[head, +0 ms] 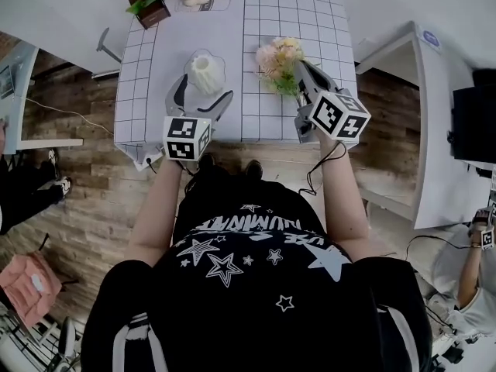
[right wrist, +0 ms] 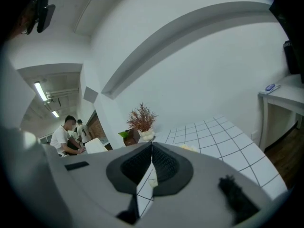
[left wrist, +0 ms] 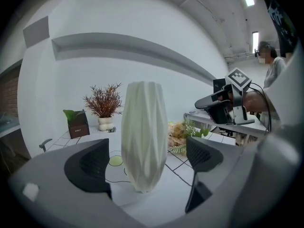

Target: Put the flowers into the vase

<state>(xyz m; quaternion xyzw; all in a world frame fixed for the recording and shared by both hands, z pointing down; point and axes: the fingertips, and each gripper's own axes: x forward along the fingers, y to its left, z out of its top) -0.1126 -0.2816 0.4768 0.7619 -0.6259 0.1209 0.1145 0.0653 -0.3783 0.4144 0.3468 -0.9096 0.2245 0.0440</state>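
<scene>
Vase (left wrist: 144, 137) is standing upright on the gridded surface (head: 294, 22), with its long axis vertical and its mouth facing up. It is sitting straight ahead of the left claw (left wrist: 148, 156), in the gap between the two pads. That claw is gaping wide, and neither pad is touching the ribbed white wall. Flowers (head: 279, 59) are lying to the right of the vase, near it but apart. They are sitting just beyond the tip of the right claw (right wrist: 152, 163), which is much the nearer of the two to them. Their long axis is running away from the person, with pale blooms pointing toward the far edge and the green stalk end pointing back at the right claw. That claw is staying pressed together, pad against pad. Whether a thin stalk is being pinched there is not showing; the bunch seems to be resting on the surface. Getting the stalks in is likely calling for the bunch to be tipped upright, stalks down, above the vase mouth.
</scene>
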